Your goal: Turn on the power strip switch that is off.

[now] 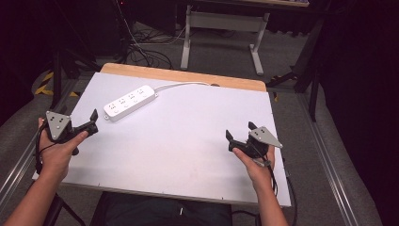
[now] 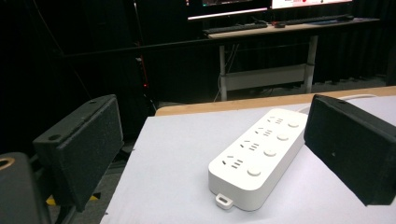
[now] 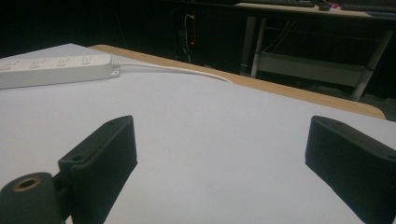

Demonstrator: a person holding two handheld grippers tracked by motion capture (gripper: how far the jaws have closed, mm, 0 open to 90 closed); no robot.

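Power strip lies near left gripper; right gripper well apart.

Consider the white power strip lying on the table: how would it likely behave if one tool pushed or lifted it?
The power strip looks like a rigid plastic bar lying flat, so it would probably slide rather than roll or tip. Its smooth shell may slip between pads. The white cable trailing off the far edge would likely tug at one end, turning the strip when pushed.
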